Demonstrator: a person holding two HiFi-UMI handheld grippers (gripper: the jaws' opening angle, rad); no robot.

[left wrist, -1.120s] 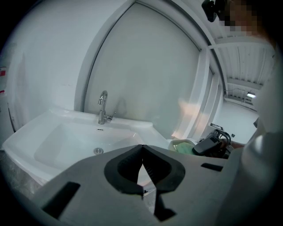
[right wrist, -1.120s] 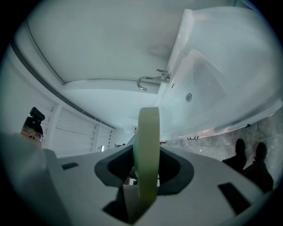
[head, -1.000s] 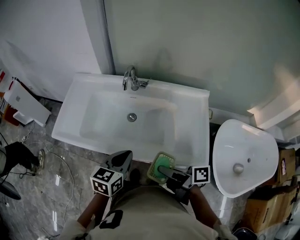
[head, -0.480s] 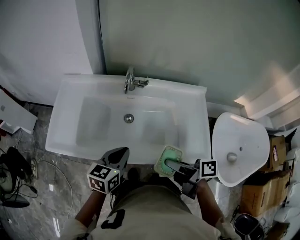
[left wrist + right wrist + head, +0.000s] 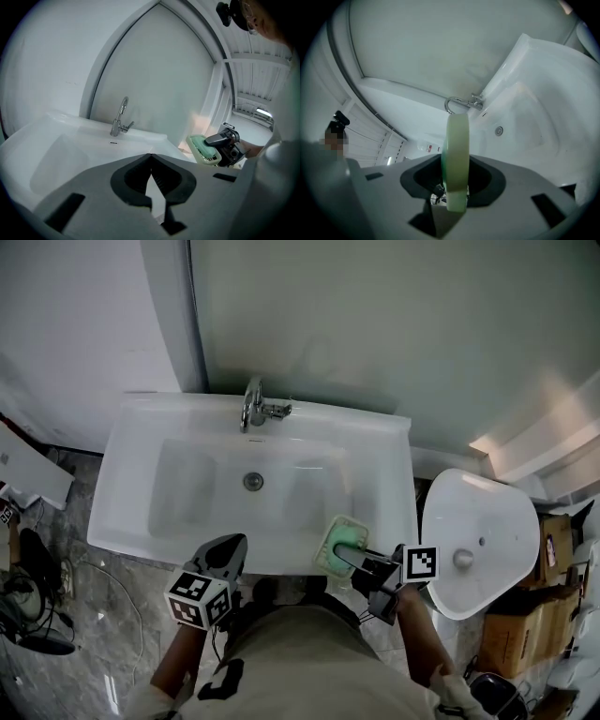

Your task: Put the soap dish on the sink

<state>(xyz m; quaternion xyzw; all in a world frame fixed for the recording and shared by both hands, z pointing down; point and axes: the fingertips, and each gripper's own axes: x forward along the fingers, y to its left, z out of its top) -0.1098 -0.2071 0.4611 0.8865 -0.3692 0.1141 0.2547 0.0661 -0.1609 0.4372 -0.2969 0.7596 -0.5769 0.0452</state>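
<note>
The right gripper (image 5: 345, 549) has its jaws closed to a narrow gap on the soap dish (image 5: 326, 551). In the right gripper view the dish stands edge-on between the jaws, a pale green slab clamped across its thin side. Seen from the head view, one dark finger lies across the dish's open top, so the dish is close to flat with its green inside facing up. Its long axis seems to run on from the gripper, from near right to far left.

The dish hangs over the near right corner of the sink (image 5: 120, 507), about above the rim where the bowl gives way to the flat ledge on the right. I judge that ledge the nearest bare spot for it: just right of and a little beyond the dish, and below it. The tap (image 5: 253, 409) stands well apart at the far edge.

The left gripper (image 5: 151, 160) has its jaws together with nothing between them. It sits at the sink's near edge, left of the dish, so the right hand is the nearer one.

No brand or wording can be read on the dish, sink or tap. A small red and white label far off in the right gripper view is too small to read.
</note>
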